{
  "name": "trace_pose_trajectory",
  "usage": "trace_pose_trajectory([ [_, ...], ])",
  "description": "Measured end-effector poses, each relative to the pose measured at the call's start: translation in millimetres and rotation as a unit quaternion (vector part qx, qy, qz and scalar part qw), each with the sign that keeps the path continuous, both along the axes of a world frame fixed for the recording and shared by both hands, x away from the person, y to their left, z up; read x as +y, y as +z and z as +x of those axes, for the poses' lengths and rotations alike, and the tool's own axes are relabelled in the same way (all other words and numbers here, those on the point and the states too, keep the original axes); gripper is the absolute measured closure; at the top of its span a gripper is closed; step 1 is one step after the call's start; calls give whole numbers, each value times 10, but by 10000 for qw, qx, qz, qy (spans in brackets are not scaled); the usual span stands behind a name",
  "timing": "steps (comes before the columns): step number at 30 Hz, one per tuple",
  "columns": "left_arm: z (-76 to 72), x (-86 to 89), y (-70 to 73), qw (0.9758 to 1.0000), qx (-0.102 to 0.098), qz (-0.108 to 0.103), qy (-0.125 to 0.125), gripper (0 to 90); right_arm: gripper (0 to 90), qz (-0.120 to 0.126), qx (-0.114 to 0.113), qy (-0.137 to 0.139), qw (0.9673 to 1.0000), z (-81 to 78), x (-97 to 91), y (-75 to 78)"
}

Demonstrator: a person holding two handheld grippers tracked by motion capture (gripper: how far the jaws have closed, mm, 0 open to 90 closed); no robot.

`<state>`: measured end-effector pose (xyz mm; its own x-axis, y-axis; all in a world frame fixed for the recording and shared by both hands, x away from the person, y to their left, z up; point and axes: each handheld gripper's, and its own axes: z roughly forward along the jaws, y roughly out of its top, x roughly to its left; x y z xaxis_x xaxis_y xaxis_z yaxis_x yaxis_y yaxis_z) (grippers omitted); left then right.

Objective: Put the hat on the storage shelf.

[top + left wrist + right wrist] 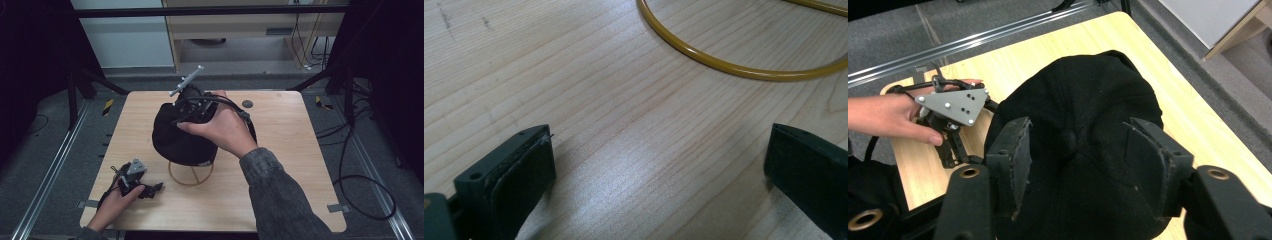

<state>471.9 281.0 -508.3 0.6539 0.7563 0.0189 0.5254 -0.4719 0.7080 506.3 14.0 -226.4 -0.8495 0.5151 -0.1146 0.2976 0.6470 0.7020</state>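
A black cap (182,142) sits on a gold wire stand (190,177) in the middle of the wooden table (280,150). My right gripper (187,117) hovers right over the crown, pointing down. In the right gripper view the cap (1088,85) lies under my right gripper (1075,135), whose jaws stand apart either side of the top button, open. My left gripper (155,189) rests low at the table's front left. Its jaws are wide open around bare wood (659,142), and the stand's gold ring (724,65) curves just beyond them.
A small dark disc (247,104) lies on the table behind the cap. Black frame legs and metal rails (50,170) flank the table, and cables (360,185) coil on the floor at the right. The left hand with its gripper (955,107) is seen beside the cap.
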Motion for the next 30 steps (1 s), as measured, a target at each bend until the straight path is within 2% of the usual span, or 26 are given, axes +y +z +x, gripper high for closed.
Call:
trace_pose_trajectory([
  [12, 0, 0, 0, 10000, 1, 2, -2, 0, 347, 204, -21, -162, 9997, -63, -199, -25],
  [19, 0, 0, 0, 10000, -1, -1, 0, 0, 295, 405, -38, -245, 9989, -109, -350, -32],
  [24, 0, 0, -1, 10000, -2, -2, 2, 0, 268, 597, -224, -395, 9972, -170, -484, -45],
  [30, -2, -1, -2, 10000, -2, -10, 7, 0, 179, 686, -377, -649, 9948, -191, -653, -100],
])
